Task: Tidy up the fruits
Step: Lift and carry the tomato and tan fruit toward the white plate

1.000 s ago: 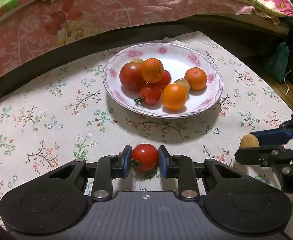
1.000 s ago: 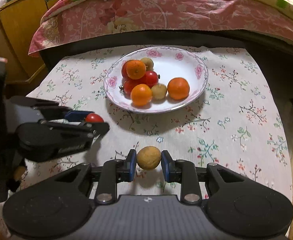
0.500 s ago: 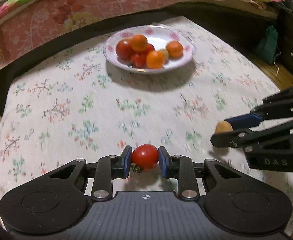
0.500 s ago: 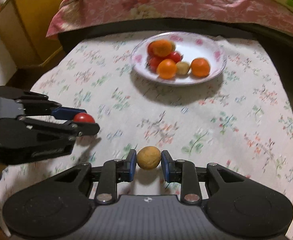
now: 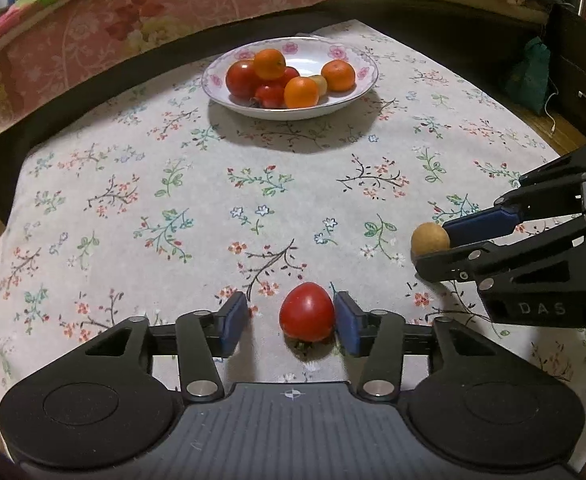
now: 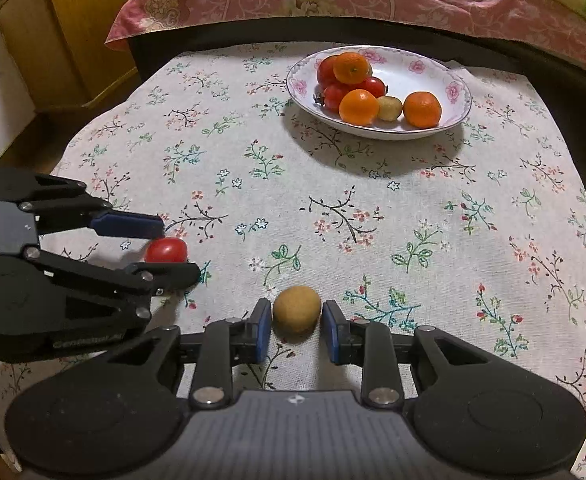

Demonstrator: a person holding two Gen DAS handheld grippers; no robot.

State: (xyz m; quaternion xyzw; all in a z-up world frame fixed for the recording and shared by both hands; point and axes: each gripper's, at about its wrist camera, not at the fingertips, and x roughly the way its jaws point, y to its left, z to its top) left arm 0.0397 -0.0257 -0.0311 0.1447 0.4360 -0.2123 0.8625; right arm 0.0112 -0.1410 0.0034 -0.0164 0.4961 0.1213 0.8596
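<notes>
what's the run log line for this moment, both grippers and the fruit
left gripper: open, tomato on cloth between fingers | right gripper: open, brown fruit on cloth between fingers | plate: fruit piled inside

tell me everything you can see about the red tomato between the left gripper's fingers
The red tomato is smooth and glossy, rounded with a slightly pointed top, and a bit of dark green stem shows under it. It sits on the floral tablecloth, casting a small shadow. The left gripper is open around it: the right finger's blue pad looks to touch or nearly touch it, and the left one stands clear. It lies well short of the fruit plate.
</notes>
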